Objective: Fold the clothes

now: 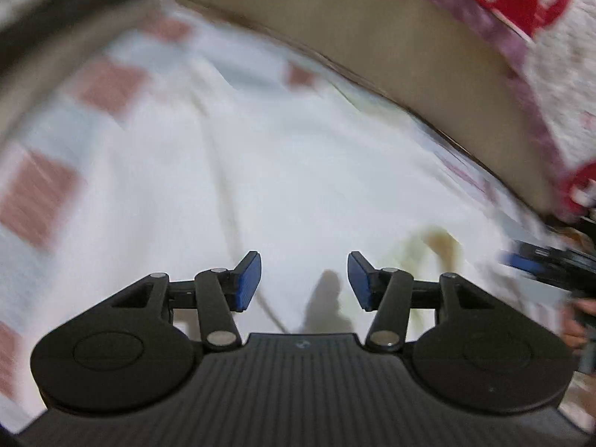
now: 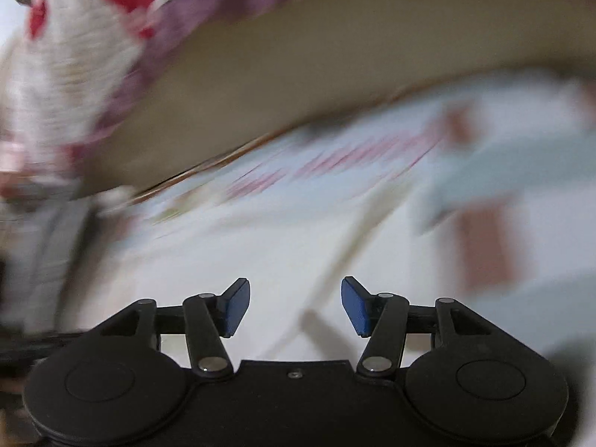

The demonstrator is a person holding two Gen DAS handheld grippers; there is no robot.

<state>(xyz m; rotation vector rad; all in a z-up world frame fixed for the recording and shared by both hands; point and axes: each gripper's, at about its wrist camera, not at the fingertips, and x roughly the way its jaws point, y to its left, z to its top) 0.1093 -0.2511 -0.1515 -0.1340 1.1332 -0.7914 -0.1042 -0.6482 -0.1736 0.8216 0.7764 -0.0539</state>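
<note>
A white garment (image 1: 283, 171) with a seam line lies spread flat below my left gripper (image 1: 304, 283), which is open with nothing between its blue pads. The same white cloth (image 2: 260, 268) fills the right wrist view, blurred, under my right gripper (image 2: 295, 307), also open and empty. A faint yellowish print (image 1: 439, 246) shows on the cloth at the right. At the right edge of the left wrist view the other gripper's blue pad and black body (image 1: 547, 264) appear, with a hand (image 1: 577, 320) behind them.
The cloth rests on a bedsheet with pale blue and reddish squares (image 1: 111, 85). A beige bed edge or wall (image 1: 391, 37) runs behind it, and a white quilt with red prints and a purple border (image 1: 521, 3) hangs beyond. A dark blurred object (image 1: 56, 18) is at top left.
</note>
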